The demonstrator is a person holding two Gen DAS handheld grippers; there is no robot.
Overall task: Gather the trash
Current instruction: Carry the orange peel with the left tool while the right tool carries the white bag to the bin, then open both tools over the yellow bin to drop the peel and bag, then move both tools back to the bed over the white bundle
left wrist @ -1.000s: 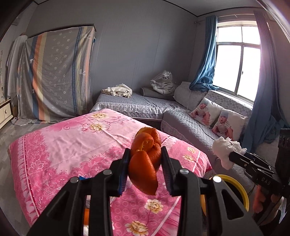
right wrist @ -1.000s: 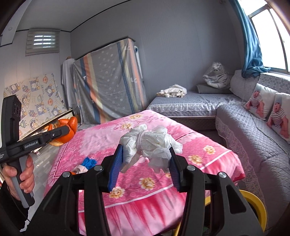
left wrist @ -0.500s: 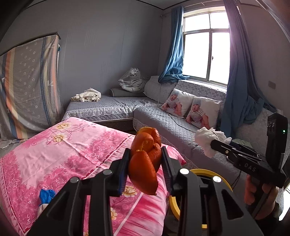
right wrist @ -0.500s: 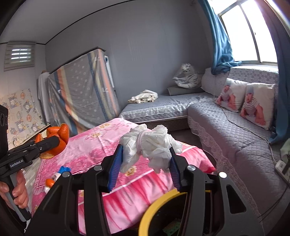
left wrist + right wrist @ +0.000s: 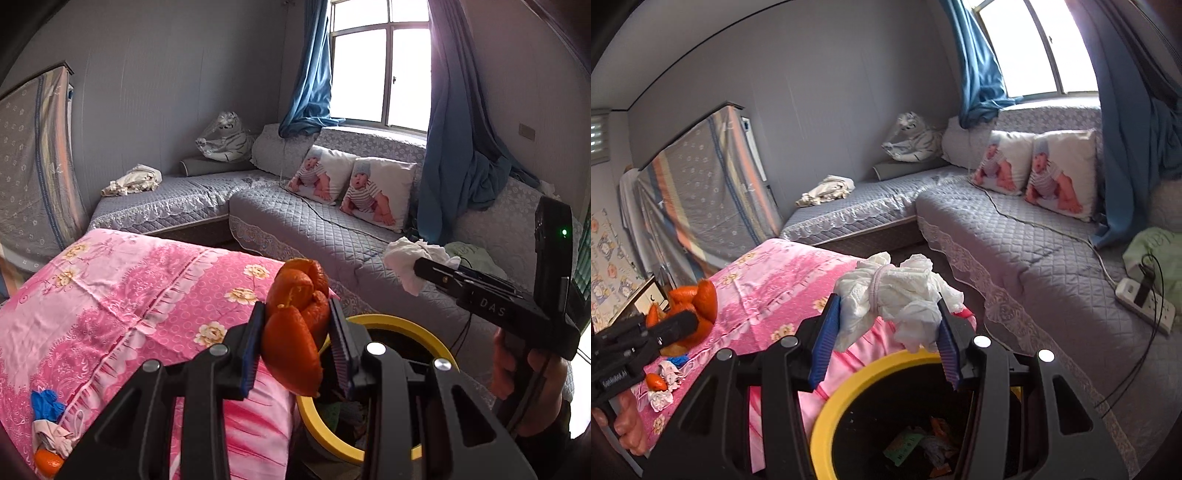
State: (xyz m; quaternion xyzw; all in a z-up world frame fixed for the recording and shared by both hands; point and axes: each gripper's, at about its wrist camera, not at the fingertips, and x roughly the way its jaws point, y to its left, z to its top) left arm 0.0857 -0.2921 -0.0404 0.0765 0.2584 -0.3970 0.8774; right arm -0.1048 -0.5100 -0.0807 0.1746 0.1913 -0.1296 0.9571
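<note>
Left gripper [image 5: 297, 341] clamps curled orange peel [image 5: 295, 325]; right gripper [image 5: 886, 332] clamps crumpled white tissue wad [image 5: 897, 295], both above the yellow-rimmed black bin [image 5: 849, 384] at 6 o'clock; scraps [image 5: 48, 432] remain on pink floral bedspread [image 5: 129, 295] at 8 o'clock, uncollected

Orange peel [image 5: 295, 325]: curled, bright orange, several lobes, held upright off the bed, at the 9 o'clock edge of the bin. Crumpled white tissue wad [image 5: 897, 299]: bunched, with a pale band round it, held in the air at the bin's 12 o'clock rim. Trash bin [image 5: 849, 384]: round, yellow rim, dark inside, scraps at the bottom, standing beside the pink bed's corner. Remaining litter [image 5: 663, 384] on the bed at 9 o'clock: white tissue, blue scrap, orange piece.
</note>
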